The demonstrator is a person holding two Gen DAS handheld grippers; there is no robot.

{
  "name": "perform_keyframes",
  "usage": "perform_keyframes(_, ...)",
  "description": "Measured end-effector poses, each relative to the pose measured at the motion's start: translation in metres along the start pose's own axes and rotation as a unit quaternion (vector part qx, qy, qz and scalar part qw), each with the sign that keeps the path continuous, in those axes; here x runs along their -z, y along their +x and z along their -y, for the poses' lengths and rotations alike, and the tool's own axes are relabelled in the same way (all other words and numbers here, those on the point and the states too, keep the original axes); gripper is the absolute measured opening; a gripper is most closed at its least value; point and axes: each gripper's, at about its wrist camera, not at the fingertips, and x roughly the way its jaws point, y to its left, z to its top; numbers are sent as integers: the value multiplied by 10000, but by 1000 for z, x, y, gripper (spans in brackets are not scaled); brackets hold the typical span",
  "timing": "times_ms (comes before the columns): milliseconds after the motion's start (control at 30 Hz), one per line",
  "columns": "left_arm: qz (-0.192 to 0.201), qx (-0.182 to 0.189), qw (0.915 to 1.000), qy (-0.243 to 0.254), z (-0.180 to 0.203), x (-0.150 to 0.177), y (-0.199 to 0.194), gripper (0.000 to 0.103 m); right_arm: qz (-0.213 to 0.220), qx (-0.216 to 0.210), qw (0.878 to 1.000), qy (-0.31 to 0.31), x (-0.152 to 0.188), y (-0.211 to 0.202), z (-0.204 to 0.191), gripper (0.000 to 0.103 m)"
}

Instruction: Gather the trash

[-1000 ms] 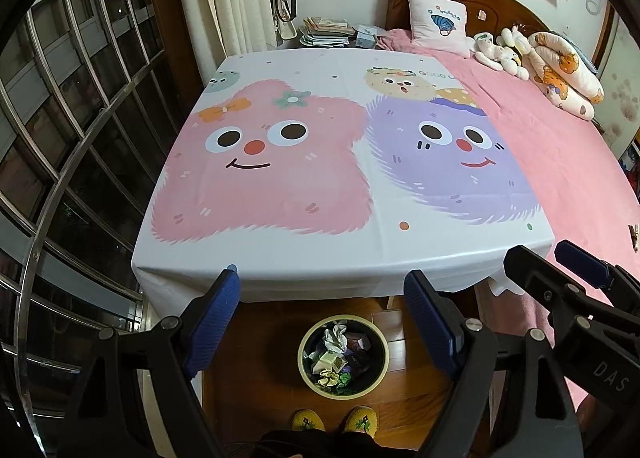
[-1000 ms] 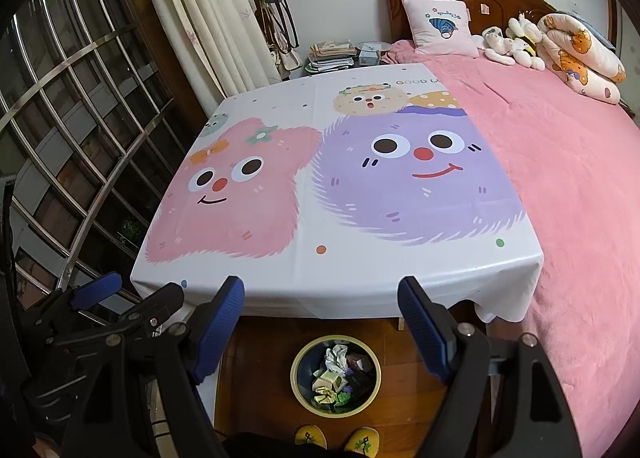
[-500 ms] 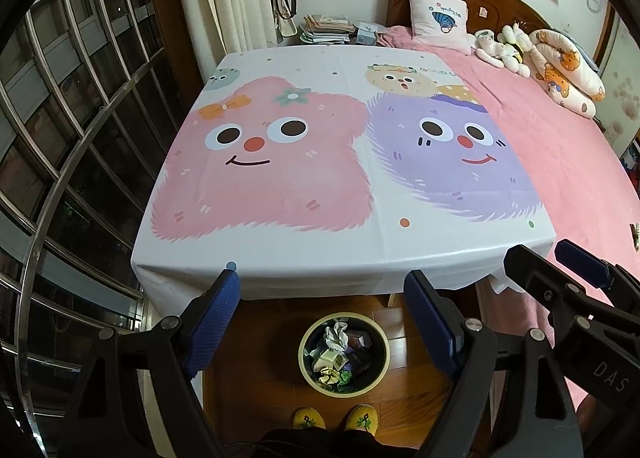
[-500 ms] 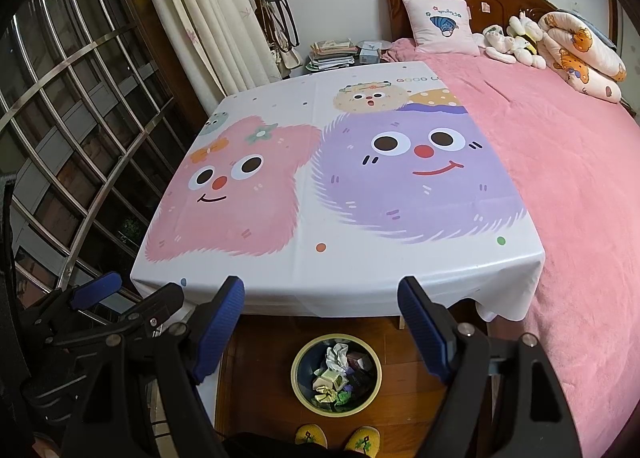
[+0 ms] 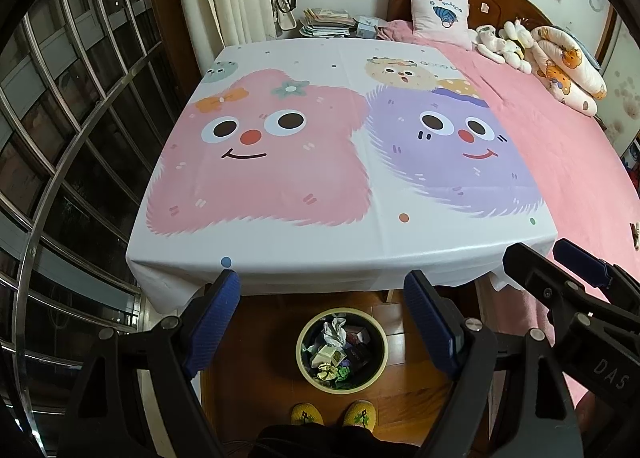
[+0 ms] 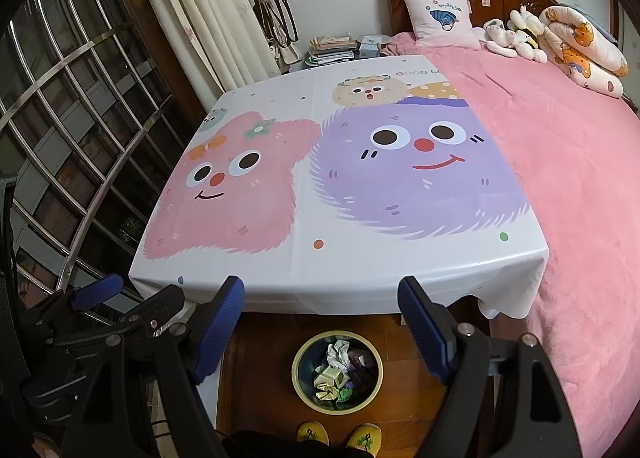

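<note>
A round waste bin (image 5: 305,368) with a pale yellow-green rim stands on the wooden floor below the table edge, holding crumpled paper and wrappers (image 5: 335,352). It also shows in the right wrist view (image 6: 298,386). My left gripper (image 5: 322,308) is open and empty, held above the bin. My right gripper (image 6: 320,310) is open and empty, also above the bin. The right gripper shows at the right edge of the left wrist view (image 5: 568,270). The left gripper shows at the left edge of the right wrist view (image 6: 120,298).
A table under a white cloth with pink and purple cartoon faces (image 5: 280,162) fills the middle. A pink bed (image 6: 560,162) with pillows lies to the right. A metal window grille (image 5: 60,118) runs along the left. Yellow slippers (image 5: 334,414) show at the bottom.
</note>
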Motion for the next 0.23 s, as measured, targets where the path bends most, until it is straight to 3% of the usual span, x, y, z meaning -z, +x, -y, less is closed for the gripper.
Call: perform_keyframes(233,-41,-28,10000,-41,1,0,3,83,-37,-26,10000,-34,-1,4,1,80)
